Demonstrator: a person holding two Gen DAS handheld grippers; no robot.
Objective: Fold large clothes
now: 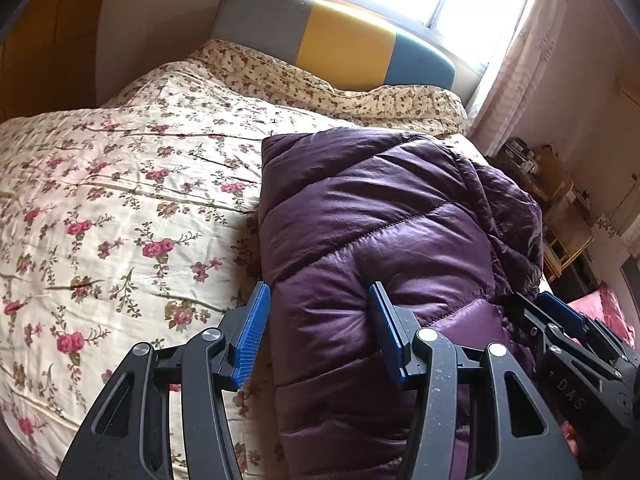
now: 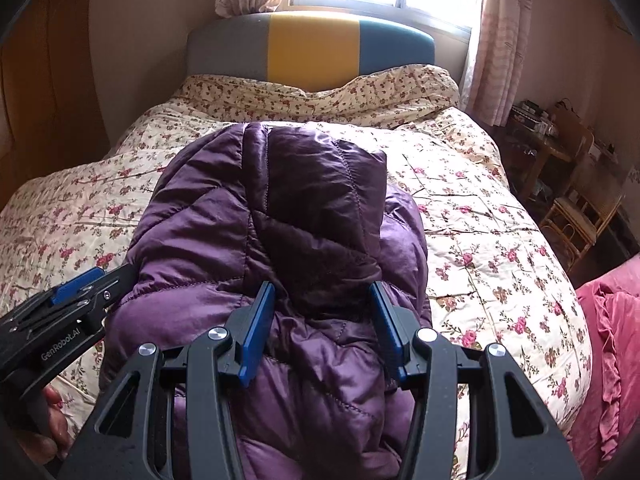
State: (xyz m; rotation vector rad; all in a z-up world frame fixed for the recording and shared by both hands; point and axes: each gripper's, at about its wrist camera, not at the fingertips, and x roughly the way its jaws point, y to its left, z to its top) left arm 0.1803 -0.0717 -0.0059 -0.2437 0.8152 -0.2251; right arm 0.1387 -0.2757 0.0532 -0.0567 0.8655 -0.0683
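Observation:
A purple quilted puffer jacket (image 1: 380, 220) lies folded into a thick bundle on the floral quilt (image 1: 120, 200). My left gripper (image 1: 318, 320) is shut on the bundle's near left edge. One blue pad sits against the jacket's side and the other dents its top. Its black body also shows at the lower left of the right wrist view as the left gripper (image 2: 80, 292). My right gripper (image 2: 322, 320) is shut on bunched fabric at the near end of the jacket (image 2: 280, 200). It appears at the right edge of the left wrist view too, as the right gripper (image 1: 560, 320).
The bed's quilt (image 2: 480, 240) runs back to a grey, yellow and blue headboard (image 2: 312, 48) under a bright window. A pink cloth (image 2: 608, 340) hangs off the right side. A rattan chair (image 2: 580, 208) and a cluttered desk stand beyond it. A hand (image 2: 52, 420) holds the left tool.

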